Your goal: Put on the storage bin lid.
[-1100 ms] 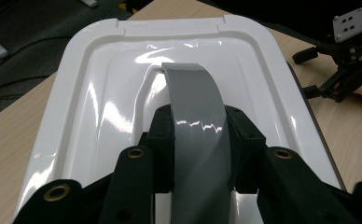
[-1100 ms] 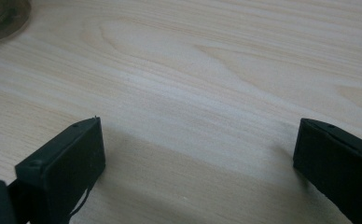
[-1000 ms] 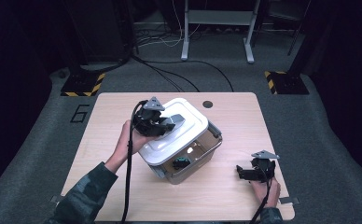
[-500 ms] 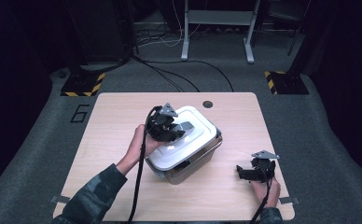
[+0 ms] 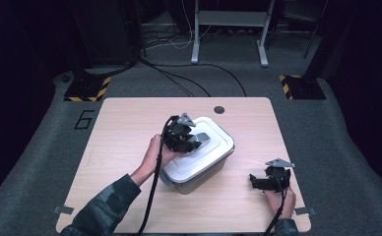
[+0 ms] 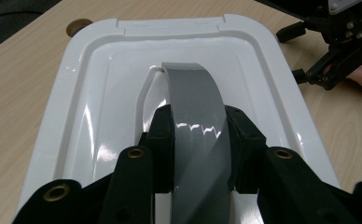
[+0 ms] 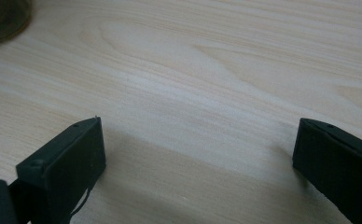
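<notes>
left tongs [image 6: 198, 140] clamped on grey handle [image 6: 193, 93] of white lid [image 6: 100, 93]; right tongs [image 7: 198, 154] apart over table [image 7: 216, 56].

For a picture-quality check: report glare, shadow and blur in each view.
High view: table evenly lit, surroundings dark. Left gripper view: bright glare streaks on the grey handle and white lid. Right gripper view: the near jaws are soft and cast a dim shadow on the wood.

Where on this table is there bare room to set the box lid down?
The table is bare along its left side, left of the white-lidded box, and across the far edge near the round hole. The near-right corner is crowded by the right tongs.
</notes>
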The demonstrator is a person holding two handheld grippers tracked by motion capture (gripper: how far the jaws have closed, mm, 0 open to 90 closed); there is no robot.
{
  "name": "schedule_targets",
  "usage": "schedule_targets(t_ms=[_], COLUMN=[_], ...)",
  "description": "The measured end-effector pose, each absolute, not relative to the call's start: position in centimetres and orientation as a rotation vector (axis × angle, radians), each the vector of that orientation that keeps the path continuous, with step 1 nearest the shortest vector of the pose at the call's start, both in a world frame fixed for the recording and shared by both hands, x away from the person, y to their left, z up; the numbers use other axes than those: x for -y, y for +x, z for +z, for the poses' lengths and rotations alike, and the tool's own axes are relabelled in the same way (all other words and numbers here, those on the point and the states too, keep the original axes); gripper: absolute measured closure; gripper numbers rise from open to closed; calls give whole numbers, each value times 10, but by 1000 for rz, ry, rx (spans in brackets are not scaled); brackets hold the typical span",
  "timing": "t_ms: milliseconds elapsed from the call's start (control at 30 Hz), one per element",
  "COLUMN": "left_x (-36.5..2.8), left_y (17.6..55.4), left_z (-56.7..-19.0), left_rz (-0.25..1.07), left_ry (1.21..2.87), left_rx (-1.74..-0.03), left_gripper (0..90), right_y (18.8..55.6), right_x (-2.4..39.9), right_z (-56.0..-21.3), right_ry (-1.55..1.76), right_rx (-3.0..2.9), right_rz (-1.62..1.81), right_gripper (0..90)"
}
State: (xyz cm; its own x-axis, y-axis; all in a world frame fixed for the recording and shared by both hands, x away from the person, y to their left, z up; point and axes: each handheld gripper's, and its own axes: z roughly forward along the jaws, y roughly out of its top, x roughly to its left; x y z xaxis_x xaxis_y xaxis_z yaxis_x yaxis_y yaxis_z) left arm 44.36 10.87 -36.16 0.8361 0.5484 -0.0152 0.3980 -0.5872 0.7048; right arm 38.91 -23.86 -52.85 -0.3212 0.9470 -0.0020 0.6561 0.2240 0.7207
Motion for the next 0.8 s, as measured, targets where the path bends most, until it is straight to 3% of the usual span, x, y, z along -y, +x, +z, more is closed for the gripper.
schedule_targets(t_ms=[400, 800], left_x=[-103, -108], left_y=[438, 434], left_z=[-371, -363], left_rz=[261, 300], left_ry=[2285, 2263], left_rx=[-681, -669], left_gripper=[652, 422], right_y=[389, 389], right_x=[239, 239], right_z=[-529, -529], right_ry=[1475, 1475], right_rx=[-2059, -2059], right_rz=[875, 875], right_gripper=[17, 17])
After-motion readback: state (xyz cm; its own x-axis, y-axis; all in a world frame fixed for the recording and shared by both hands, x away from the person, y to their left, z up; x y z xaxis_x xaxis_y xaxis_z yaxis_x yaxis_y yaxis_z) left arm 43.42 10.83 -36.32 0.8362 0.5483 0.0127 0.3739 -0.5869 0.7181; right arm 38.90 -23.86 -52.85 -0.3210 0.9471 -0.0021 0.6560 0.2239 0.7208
